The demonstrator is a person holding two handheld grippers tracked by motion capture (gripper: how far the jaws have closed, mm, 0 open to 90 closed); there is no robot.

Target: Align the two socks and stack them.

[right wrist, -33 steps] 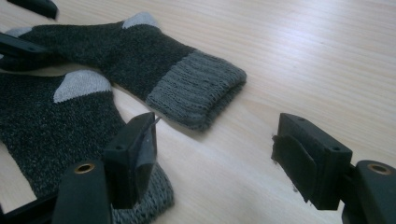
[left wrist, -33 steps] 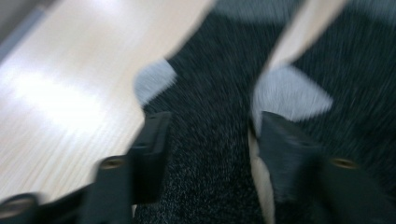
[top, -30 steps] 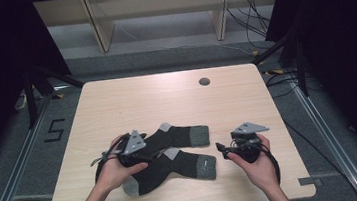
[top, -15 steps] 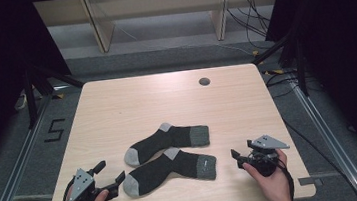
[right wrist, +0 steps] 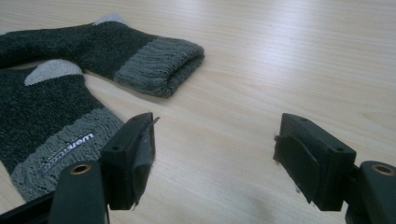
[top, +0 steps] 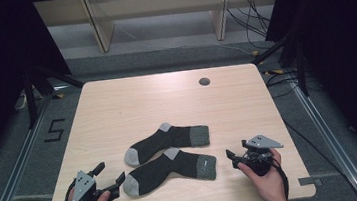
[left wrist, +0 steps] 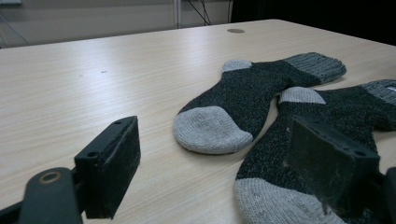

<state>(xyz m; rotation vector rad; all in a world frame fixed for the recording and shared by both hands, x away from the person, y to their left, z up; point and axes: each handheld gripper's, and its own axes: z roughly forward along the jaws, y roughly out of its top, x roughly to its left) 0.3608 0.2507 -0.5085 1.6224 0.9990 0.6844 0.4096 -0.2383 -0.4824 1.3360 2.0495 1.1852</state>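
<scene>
Two dark grey socks with light grey toes and heels lie flat side by side on the wooden table (top: 132, 105). The far sock (top: 165, 141) and the near sock (top: 171, 167) point their toes left. My left gripper (top: 111, 171) rests open at the front left, just left of the near sock's toe. In the left gripper view the far sock (left wrist: 243, 93) and near sock (left wrist: 271, 154) lie ahead of the open left gripper (left wrist: 224, 154). My right gripper (top: 232, 157) is open, right of the near sock's cuff. The right gripper (right wrist: 219, 149) spans bare wood beside the near sock (right wrist: 42, 121) and the far sock (right wrist: 154, 56).
A round cable hole (top: 204, 81) sits near the table's far edge. The person's hands hold both grippers close to the front edge. Metal rails and cables run along the floor beside the table, with a "5" marked on the floor (top: 55, 129) at left.
The left gripper has drawn back from the socks' toe ends to the front-left corner. The right gripper has slid a little toward the front edge. The socks lie still.
</scene>
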